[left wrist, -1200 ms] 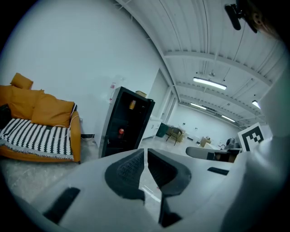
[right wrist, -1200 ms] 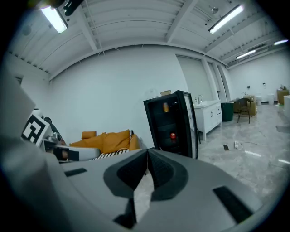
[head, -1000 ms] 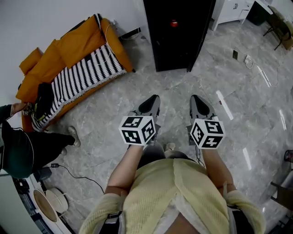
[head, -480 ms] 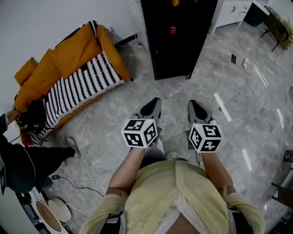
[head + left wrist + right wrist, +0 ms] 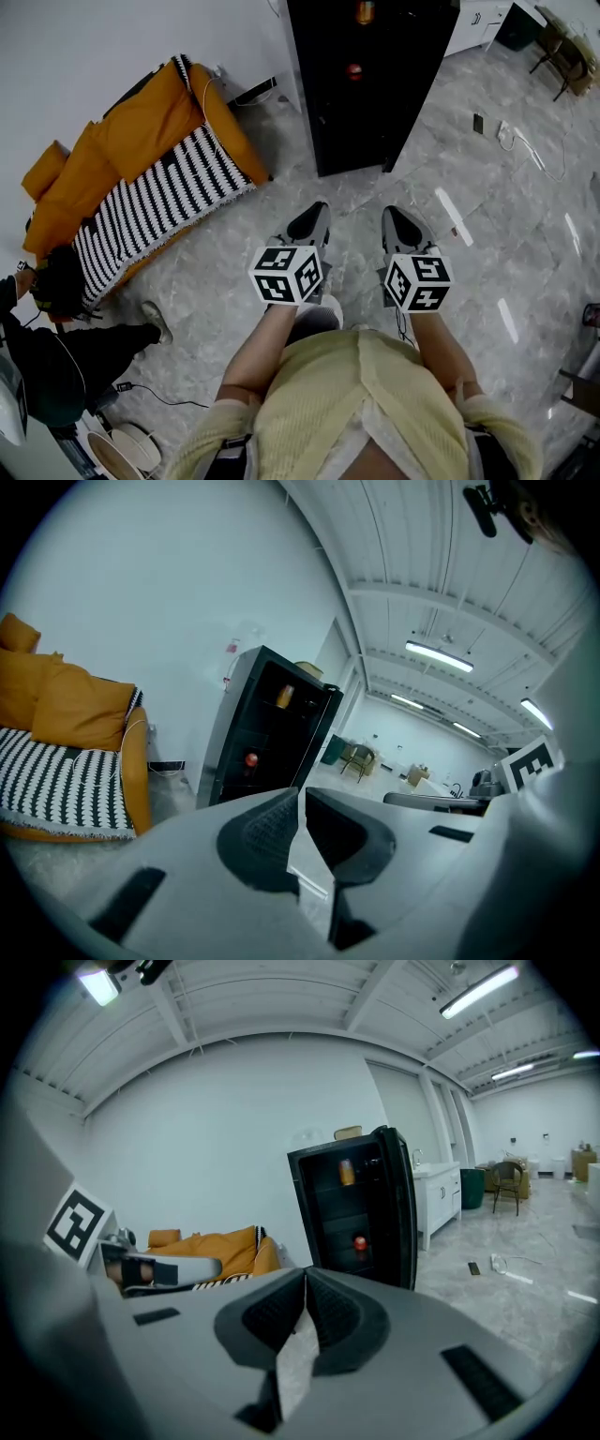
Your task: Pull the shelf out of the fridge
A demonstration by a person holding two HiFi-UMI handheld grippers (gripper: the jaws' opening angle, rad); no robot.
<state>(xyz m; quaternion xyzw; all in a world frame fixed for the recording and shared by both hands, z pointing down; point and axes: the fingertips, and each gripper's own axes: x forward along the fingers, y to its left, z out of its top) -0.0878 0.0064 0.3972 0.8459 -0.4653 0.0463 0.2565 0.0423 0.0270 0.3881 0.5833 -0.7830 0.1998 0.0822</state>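
Fridge (image 5: 366,94): black, upright at the white wall, well ahead of both grippers.
Contents: orange item (image 5: 365,12) on an upper level, red item (image 5: 354,69) below it; the shelf itself is too dark to make out.
Left hand-held gripper (image 5: 317,217): jaws together, empty.
Right hand-held gripper (image 5: 397,223): jaws together, empty.
Right gripper view only: white cabinet (image 5: 441,1194), chair (image 5: 506,1180).
Head view only: second person (image 5: 47,375) at the left edge.
Floor (image 5: 469,187): grey marble; orange sofa (image 5: 141,122) beside the fridge.

a big open hall fitted out like a home: an orange sofa (image 5: 131,117) with a striped throw (image 5: 159,202), a black glass-door fridge (image 5: 366,84) and white cabinets (image 5: 436,1199) on a grey marble-look floor (image 5: 441,150), with strip lights (image 5: 441,655) under a ribbed industrial ceiling (image 5: 441,564).
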